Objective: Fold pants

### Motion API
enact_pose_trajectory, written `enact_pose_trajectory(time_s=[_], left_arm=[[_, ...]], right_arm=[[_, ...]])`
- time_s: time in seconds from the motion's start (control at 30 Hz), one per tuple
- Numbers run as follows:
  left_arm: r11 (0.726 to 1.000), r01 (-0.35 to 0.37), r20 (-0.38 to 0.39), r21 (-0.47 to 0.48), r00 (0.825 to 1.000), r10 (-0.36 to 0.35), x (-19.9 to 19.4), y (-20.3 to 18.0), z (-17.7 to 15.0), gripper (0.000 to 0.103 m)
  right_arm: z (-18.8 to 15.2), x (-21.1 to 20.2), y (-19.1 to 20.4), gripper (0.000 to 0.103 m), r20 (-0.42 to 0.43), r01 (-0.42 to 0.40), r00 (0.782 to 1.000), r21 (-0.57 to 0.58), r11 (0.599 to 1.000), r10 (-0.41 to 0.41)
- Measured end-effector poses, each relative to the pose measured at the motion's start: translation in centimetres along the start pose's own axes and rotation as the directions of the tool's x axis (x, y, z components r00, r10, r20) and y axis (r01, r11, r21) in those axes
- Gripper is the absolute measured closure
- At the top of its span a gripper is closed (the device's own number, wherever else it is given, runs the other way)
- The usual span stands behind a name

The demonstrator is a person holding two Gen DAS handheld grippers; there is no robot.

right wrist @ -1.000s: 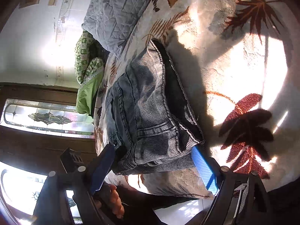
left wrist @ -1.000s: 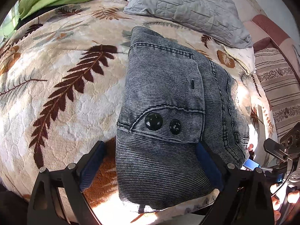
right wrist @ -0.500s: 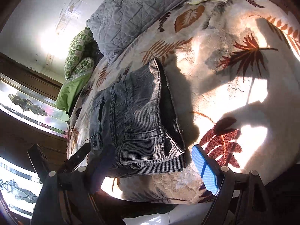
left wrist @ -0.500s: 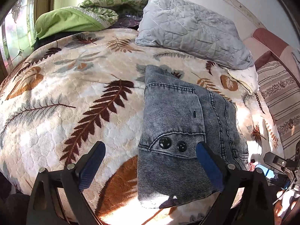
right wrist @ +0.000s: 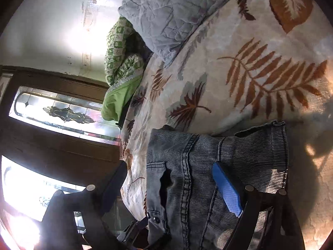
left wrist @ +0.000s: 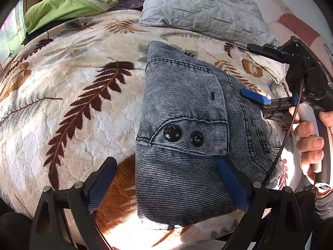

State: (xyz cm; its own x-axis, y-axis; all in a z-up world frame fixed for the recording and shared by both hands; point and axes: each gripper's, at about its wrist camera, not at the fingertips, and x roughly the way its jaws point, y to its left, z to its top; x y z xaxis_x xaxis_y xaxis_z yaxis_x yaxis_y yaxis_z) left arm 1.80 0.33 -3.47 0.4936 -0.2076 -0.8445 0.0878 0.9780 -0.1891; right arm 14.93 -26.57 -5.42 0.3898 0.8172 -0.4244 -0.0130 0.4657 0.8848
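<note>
Folded grey-blue denim pants (left wrist: 183, 112) lie on a leaf-patterned blanket (left wrist: 72, 108), a pocket flap with two black buttons on top. My left gripper (left wrist: 166, 183) is open just above the near end of the bundle, its blue pads either side of the cloth. My right gripper (right wrist: 170, 183) is open over the pants (right wrist: 208, 166), one blue pad against the denim. It also shows in the left wrist view (left wrist: 256, 99) at the bundle's right edge, held by a hand.
A grey quilted pillow (left wrist: 204, 8) and a green pillow (left wrist: 62, 8) lie at the far end of the bed. A striped cover (left wrist: 299, 27) is at the right. A dark wooden door with glass panes (right wrist: 52, 112) stands beyond the bed.
My right gripper has moved in over the right side of the pants. My left gripper has come closer to the near end of the bundle. Both stay open.
</note>
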Motion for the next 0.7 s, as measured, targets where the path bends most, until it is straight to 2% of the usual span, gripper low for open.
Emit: enact_pose_trajectory(time_s=[0.03,0.07,0.17,0.23,0.3,0.37,0.43,0.53,0.7], left_arm=[[1.000,0.001,0.001,0.004,1.000,-0.001,0.0,0.0,0.0,0.005],[1.000,-0.001,0.001,0.009,1.000,0.001,-0.1,-0.1,0.0,0.005],[1.000,0.003,0.015,0.005,1.000,-0.003,-0.7,-0.2,0.5,0.005],[1.000,0.015,0.035,-0.008,0.999,-0.015,-1.4,0.0,0.8,0.005],[1.000,0.008,0.045,-0.012,0.999,-0.008,-1.6,0.0,1.0,0.005],[1.000,-0.010,0.025,0.003,1.000,0.010,-1.0,-0.2,0.9,0.005],[0.999,-0.030,-0.007,0.010,1.000,0.030,-0.1,-0.3,0.7,0.005],[1.000,-0.026,0.009,-0.014,1.000,0.026,-0.7,-0.2,0.7,0.005],[0.999,-0.043,0.024,0.002,0.999,0.043,-1.3,-0.3,0.6,0.005]], right_arm=[[-0.1,0.1,-0.9,0.017,0.012,-0.037,0.999,0.038,0.999,0.037],[-0.3,-0.2,-0.6,0.017,0.028,-0.039,0.999,0.020,0.999,0.039],[-1.4,-1.3,1.4,0.017,0.037,0.028,0.999,-0.047,0.999,-0.026],[-2.5,-3.0,2.2,0.017,0.055,0.022,0.998,-0.076,0.997,-0.018],[-4.2,-4.9,2.1,0.016,0.079,0.049,0.996,-0.090,0.995,-0.042],[-5.8,-5.3,0.9,0.016,0.039,0.073,0.997,-0.082,0.994,-0.070],[-7.0,-4.3,-0.8,0.016,-0.025,0.169,0.985,-0.067,0.983,-0.171],[-8.2,-4.8,-0.1,0.016,0.006,0.191,0.981,-0.117,0.974,-0.192],[-11.3,-7.2,1.8,0.016,0.046,0.148,0.989,-0.190,0.971,-0.142]])
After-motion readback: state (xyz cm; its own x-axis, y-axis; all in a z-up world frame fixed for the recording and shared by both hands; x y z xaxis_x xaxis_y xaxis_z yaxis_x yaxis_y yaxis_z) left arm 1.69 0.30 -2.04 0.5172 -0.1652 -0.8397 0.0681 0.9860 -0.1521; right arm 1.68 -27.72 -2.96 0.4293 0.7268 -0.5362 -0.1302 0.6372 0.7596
